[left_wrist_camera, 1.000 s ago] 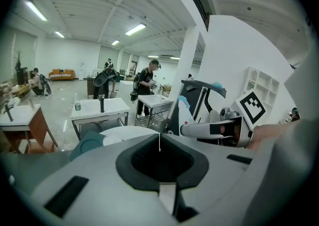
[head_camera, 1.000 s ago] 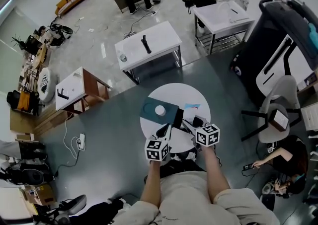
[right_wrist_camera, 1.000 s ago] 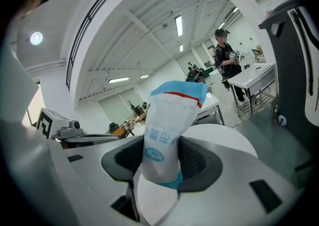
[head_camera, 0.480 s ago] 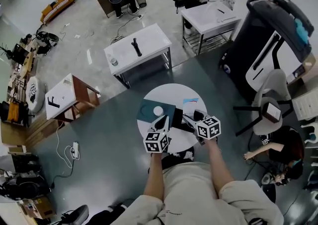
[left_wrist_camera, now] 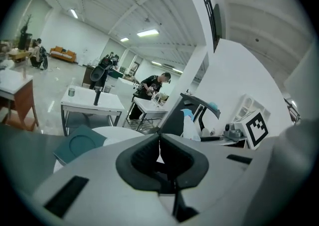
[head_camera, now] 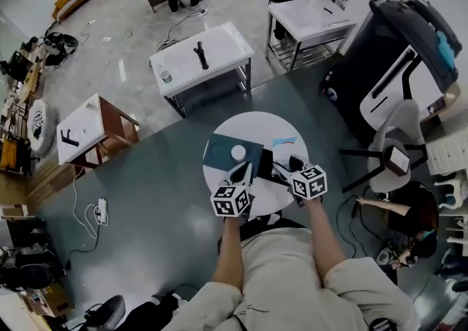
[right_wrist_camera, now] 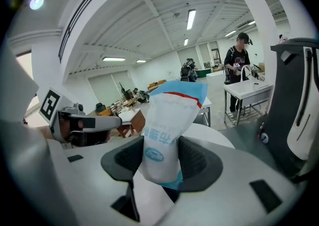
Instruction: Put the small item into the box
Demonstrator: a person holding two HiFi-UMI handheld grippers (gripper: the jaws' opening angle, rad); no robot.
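My right gripper [right_wrist_camera: 162, 162] is shut on a small white packet [right_wrist_camera: 167, 130] with a blue top and a red line, held upright over the round white table [head_camera: 281, 126]. The same packet [left_wrist_camera: 191, 126] shows in the left gripper view, beside a black upright panel [left_wrist_camera: 172, 119]. My left gripper [left_wrist_camera: 159, 157] is shut with nothing between its jaws. A flat dark teal box [head_camera: 225, 156] with a white round mark lies on the table's left half, ahead of the left gripper [head_camera: 242, 173]. The right gripper [head_camera: 287, 170] hovers over the table's right half.
The table is small, and a person's knees press against its near edge. A grey floor surrounds it. A white work table [head_camera: 203, 53] stands farther off, a treadmill [head_camera: 398, 52] and a chair [head_camera: 395, 161] to the right. People work at the back tables.
The head view has shifted slightly. Both grippers stay over the near half of the round table, and the right one keeps hold of the packet.
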